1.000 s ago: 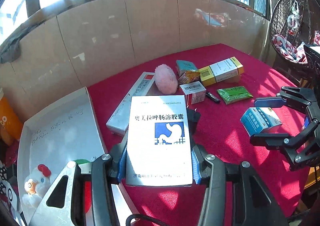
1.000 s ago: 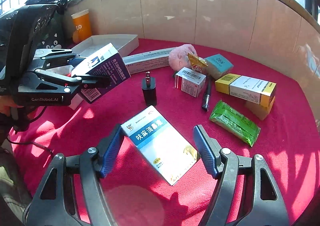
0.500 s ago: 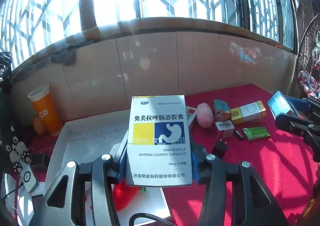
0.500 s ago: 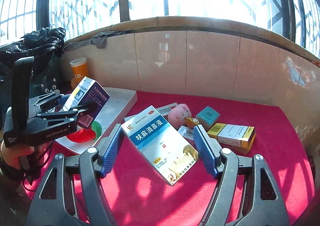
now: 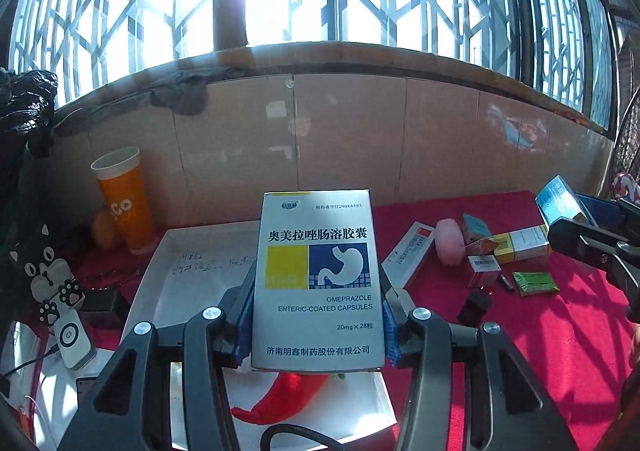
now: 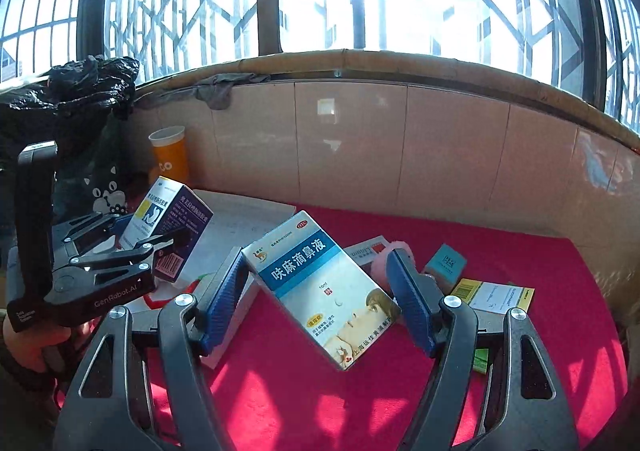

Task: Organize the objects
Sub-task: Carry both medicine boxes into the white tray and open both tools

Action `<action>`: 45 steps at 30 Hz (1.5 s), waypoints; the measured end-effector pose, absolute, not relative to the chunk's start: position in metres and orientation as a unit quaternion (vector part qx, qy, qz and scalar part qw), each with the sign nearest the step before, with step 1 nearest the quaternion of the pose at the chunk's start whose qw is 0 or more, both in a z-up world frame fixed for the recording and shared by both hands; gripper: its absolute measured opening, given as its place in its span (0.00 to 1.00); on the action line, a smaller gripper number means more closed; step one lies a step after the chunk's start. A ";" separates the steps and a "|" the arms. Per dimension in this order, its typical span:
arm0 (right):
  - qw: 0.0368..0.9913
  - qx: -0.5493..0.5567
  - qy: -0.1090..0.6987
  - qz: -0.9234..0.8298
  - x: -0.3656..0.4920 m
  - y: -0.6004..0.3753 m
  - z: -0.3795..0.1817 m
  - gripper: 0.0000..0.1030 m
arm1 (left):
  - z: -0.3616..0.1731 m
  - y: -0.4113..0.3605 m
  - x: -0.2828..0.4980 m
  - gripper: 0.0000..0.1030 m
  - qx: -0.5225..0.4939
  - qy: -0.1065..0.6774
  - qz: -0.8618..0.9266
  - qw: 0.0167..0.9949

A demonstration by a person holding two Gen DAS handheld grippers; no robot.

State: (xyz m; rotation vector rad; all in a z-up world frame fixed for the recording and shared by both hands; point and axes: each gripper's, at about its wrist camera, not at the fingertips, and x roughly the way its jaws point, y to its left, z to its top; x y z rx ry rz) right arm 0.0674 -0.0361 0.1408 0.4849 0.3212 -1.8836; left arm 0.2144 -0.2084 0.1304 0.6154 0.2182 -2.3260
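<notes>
My left gripper (image 5: 318,317) is shut on a white omeprazole capsule box (image 5: 318,279), held upright above the white tray (image 5: 192,263). A red chili toy (image 5: 280,395) lies in the tray below the box. My right gripper (image 6: 320,291) is shut on a blue-and-white nasal drops box (image 6: 320,283), which sits diagonally between the blue pads, lifted over the red cloth (image 6: 500,251). In the right wrist view the left gripper (image 6: 132,247) and its box (image 6: 168,227) hang over the tray (image 6: 248,219). The left wrist view shows the right gripper (image 5: 592,235) at the right edge.
On the red cloth lie a long sealant box (image 5: 408,259), a pink fluffy ball (image 5: 450,243), a yellow-white box (image 5: 520,245), a green sachet (image 5: 536,283) and a black charger (image 5: 476,305). An orange cup (image 5: 124,199) stands by the tiled wall left of the tray.
Both grippers have risen with their boxes. The nasal drops box came up off the cloth. The left gripper swung left, from over the cloth to over the tray.
</notes>
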 end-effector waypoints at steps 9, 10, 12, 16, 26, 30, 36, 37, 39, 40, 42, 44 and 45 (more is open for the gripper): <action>0.571 0.206 0.154 -0.779 0.088 -0.067 0.137 0.70 | 0.128 -0.232 0.231 0.49 0.234 0.100 -0.890 0.378; 0.574 0.208 0.155 -0.777 0.089 -0.071 0.137 0.70 | 0.127 -0.234 0.232 0.49 0.233 0.101 -0.890 0.379; 0.580 0.213 0.154 -0.771 0.091 -0.078 0.135 0.70 | 0.127 -0.239 0.235 0.49 0.232 0.103 -0.888 0.385; 0.589 0.225 0.156 -0.760 0.096 -0.094 0.129 0.70 | 0.126 -0.250 0.243 0.49 0.229 0.109 -0.883 0.395; 0.605 0.241 0.166 -0.740 0.111 -0.132 0.117 0.70 | 0.121 -0.279 0.255 0.49 0.232 0.118 -0.869 0.420; 0.608 0.253 0.171 -0.733 0.114 -0.147 0.109 0.70 | 0.115 -0.293 0.257 0.49 0.238 0.126 -0.863 0.427; 0.607 0.272 0.178 -0.725 0.117 -0.172 0.094 0.70 | 0.113 -0.315 0.256 0.49 0.244 0.135 -0.861 0.425; 0.606 0.277 0.177 -0.725 0.116 -0.177 0.092 0.70 | 0.113 -0.320 0.255 0.49 0.245 0.139 -0.861 0.424; 0.602 0.287 0.174 -0.724 0.115 -0.189 0.087 0.70 | 0.113 -0.332 0.253 0.49 0.246 0.155 -0.862 0.414; 0.599 0.293 0.172 -0.725 0.113 -0.195 0.084 0.70 | 0.113 -0.338 0.251 0.49 0.248 0.164 -0.863 0.409; 0.593 0.308 0.165 -0.725 0.109 -0.207 0.077 0.70 | 0.111 -0.347 0.247 0.49 0.249 0.176 -0.862 0.404; 0.586 0.323 0.161 -0.725 0.105 -0.218 0.069 0.70 | 0.108 -0.352 0.243 0.49 0.254 0.181 -0.861 0.402; 0.583 0.327 0.162 -0.726 0.104 -0.223 0.065 0.70 | 0.106 -0.354 0.241 0.49 0.256 0.182 -0.860 0.402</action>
